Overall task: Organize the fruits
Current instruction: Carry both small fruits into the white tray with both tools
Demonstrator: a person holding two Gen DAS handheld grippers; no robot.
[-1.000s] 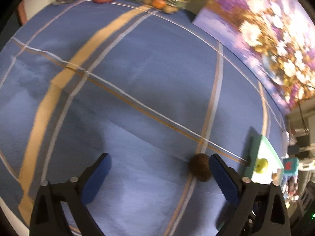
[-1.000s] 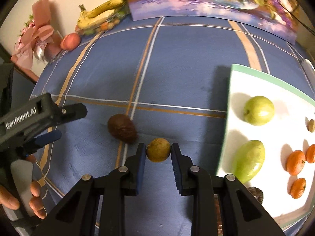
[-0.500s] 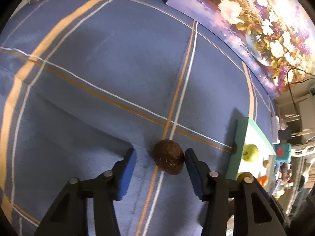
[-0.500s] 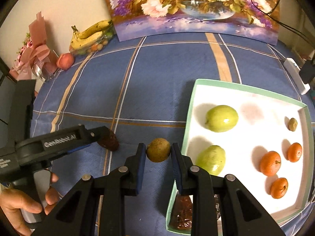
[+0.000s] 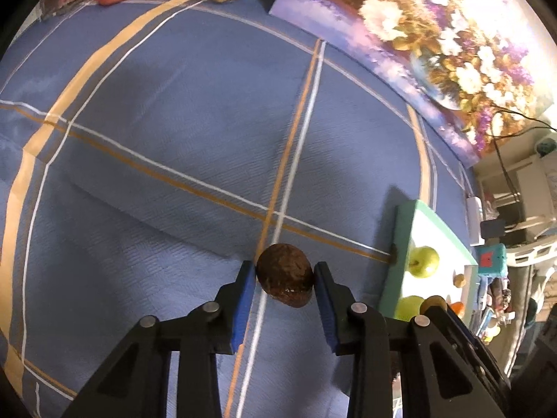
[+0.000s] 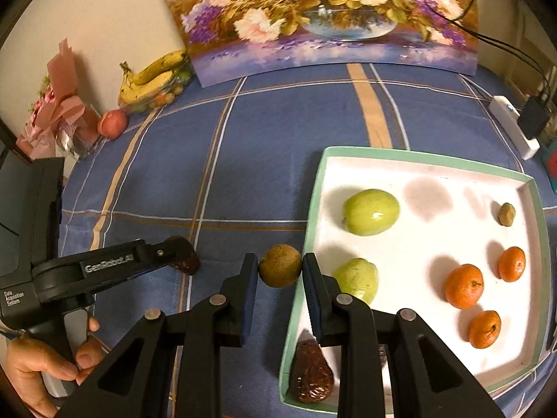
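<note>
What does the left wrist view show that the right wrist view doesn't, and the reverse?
Only the left wrist view shows the dark brown fruit whole, between the left gripper jaws, which touch it on both sides.

Only the right wrist view shows three oranges, the dark wrinkled fruit in the tray's near corner, and the right gripper shut on the round tan fruit.

Both show the green-rimmed tray, green fruits, bananas and the flower painting.

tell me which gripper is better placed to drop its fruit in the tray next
Right. The right gripper holds the round brown fruit at the tray edge; the left gripper's dark fruit sits farther away.
</note>
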